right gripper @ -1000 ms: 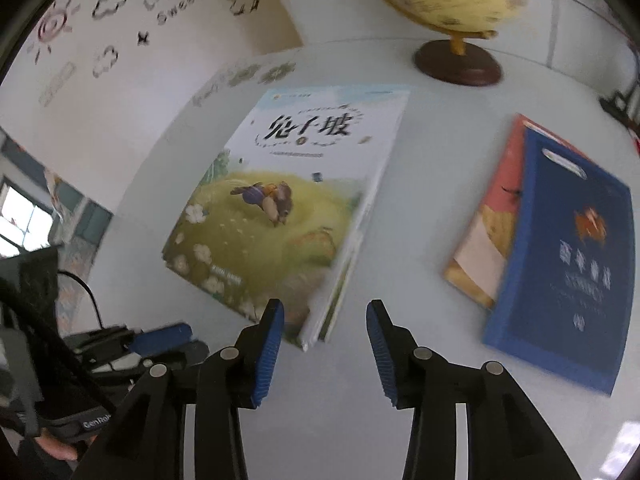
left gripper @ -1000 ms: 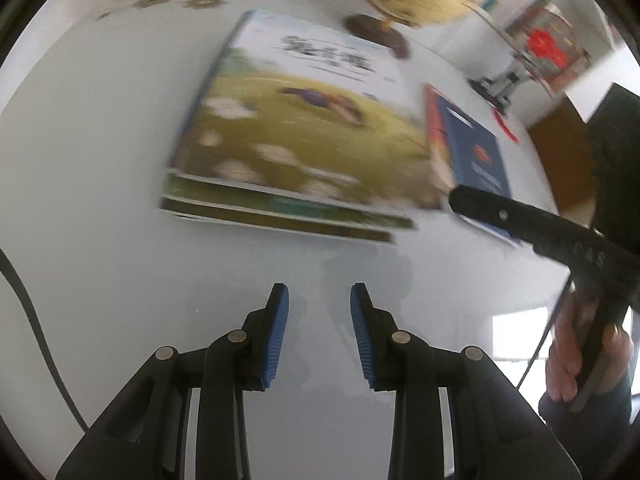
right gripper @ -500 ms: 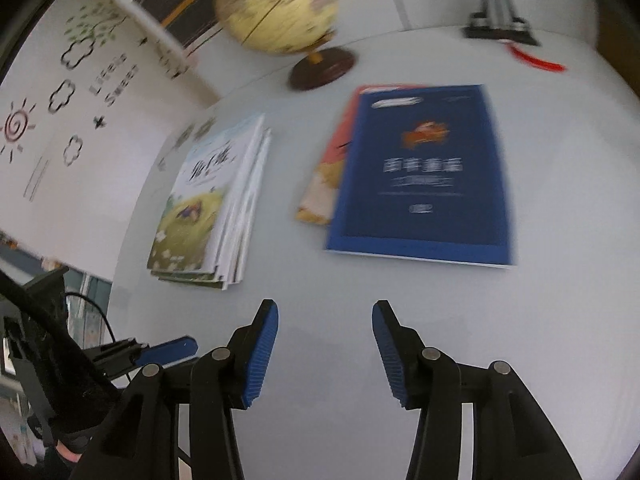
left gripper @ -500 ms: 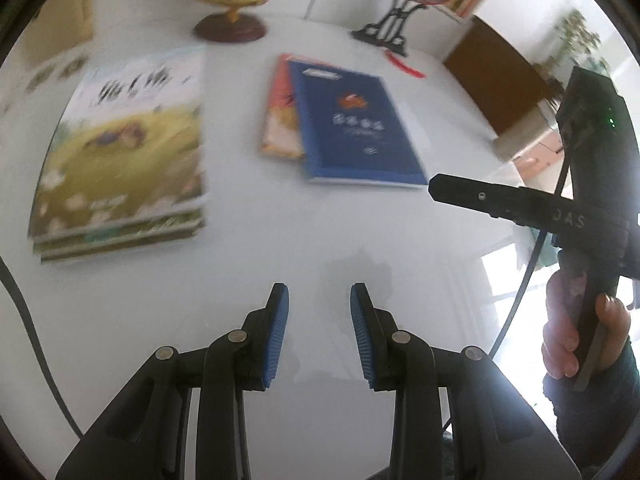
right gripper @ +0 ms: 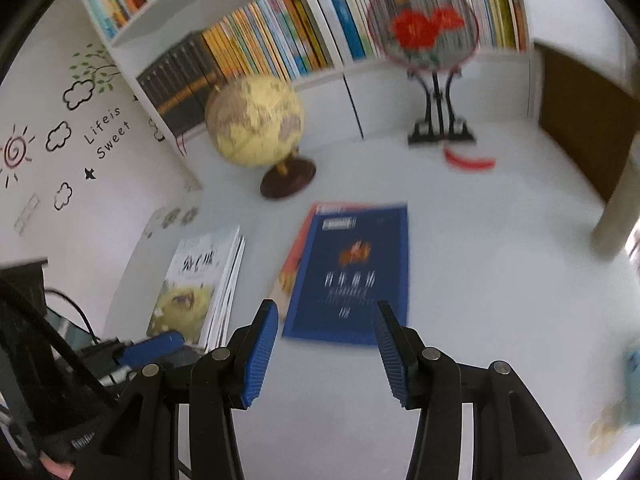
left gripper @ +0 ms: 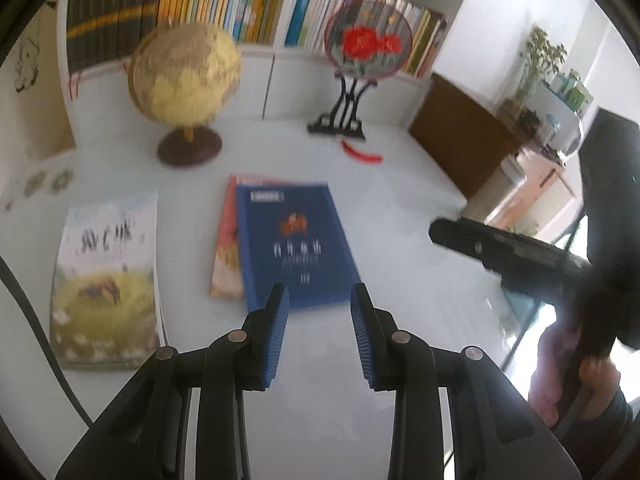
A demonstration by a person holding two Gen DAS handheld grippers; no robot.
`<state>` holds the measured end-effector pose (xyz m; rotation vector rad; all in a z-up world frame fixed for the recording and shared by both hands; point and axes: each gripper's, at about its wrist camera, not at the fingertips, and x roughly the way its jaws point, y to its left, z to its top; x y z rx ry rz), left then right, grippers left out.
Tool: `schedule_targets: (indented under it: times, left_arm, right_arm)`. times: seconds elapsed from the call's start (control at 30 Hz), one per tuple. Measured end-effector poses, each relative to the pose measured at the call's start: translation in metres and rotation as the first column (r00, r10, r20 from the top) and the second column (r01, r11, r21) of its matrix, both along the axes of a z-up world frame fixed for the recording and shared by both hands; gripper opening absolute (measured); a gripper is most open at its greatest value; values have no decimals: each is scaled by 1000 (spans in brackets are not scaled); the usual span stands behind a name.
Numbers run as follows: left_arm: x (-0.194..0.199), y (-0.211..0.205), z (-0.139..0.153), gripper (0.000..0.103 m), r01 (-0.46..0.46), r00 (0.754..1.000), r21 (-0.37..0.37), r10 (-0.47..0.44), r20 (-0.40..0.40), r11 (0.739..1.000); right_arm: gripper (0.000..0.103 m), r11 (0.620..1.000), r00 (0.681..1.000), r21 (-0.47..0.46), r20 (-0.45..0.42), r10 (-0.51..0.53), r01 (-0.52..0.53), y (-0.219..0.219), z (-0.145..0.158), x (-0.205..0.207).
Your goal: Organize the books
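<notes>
left gripper (left gripper: pixel 319 332) partly open over white table (left gripper: pixel 400 208), nothing between pads. right gripper (right gripper: pixel 326 354) wider apart, equally bare. blue book (left gripper: pixel 294 240) flat atop orange book (left gripper: pixel 226 256), beside picture-book stack (left gripper: pixel 104 280).

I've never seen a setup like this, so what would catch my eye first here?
Probably the yellow globe standing at the back of the white table before crowded bookshelves, beside a round fan with red flowers. Nearer, a dark blue book overlaps an orange one, with a stack of picture books to their left.
</notes>
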<state>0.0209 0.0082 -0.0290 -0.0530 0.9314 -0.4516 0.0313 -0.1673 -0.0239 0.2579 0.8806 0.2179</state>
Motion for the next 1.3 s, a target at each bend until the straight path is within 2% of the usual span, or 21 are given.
schedule_targets:
  times: [0.13, 0.2, 0.3, 0.37, 0.47, 0.6, 0.8, 0.93, 1.1, 1.3]
  left_arm:
    - [11, -14, 8, 29, -54, 998, 1, 54, 30, 999]
    - [20, -21, 0, 29, -80, 996, 34, 79, 29, 996]
    - [33, -26, -13, 29, -96, 995, 57, 94, 27, 994]
    - [46, -29, -28, 29, -107, 994, 70, 108, -4, 992]
    - [68, -31, -59, 29, -131, 989, 81, 136, -59, 988]
    - [92, -36, -107, 29, -145, 978, 117, 160, -136, 983]
    - [107, -32, -152, 29, -188, 956, 134, 212, -201, 973]
    - [110, -33, -166, 29, -203, 948, 122, 226, -225, 972]
    - [109, -39, -168, 29, -212, 950, 100, 229, -211, 972]
    - [97, -50, -169, 29, -169, 949, 8, 165, -270, 986]
  right_arm:
    - [49, 997, 998, -77, 56, 26, -22, -8, 14, 8]
    - [51, 995, 998, -97, 65, 18, -12, -16, 15, 14]
    - [51, 997, 998, -80, 65, 14, -9, -27, 10, 24]
    - [51, 998, 998, -66, 65, 9, -5, -34, 0, 36]
    - [51, 997, 999, -76, 49, 3, 1, -37, -23, 55]
    - [51, 999, 999, -47, -40, -3, 2, -40, -68, 84]
    - [51, 1000, 988, -25, -157, -1, -3, -39, -127, 110]
    - [51, 1000, 978, -11, -210, 19, -22, -38, -153, 118]
    - [51, 999, 972, -2, -232, 45, -47, -36, -167, 123]
    - [51, 995, 960, 45, -262, 97, -88, -28, -178, 124]
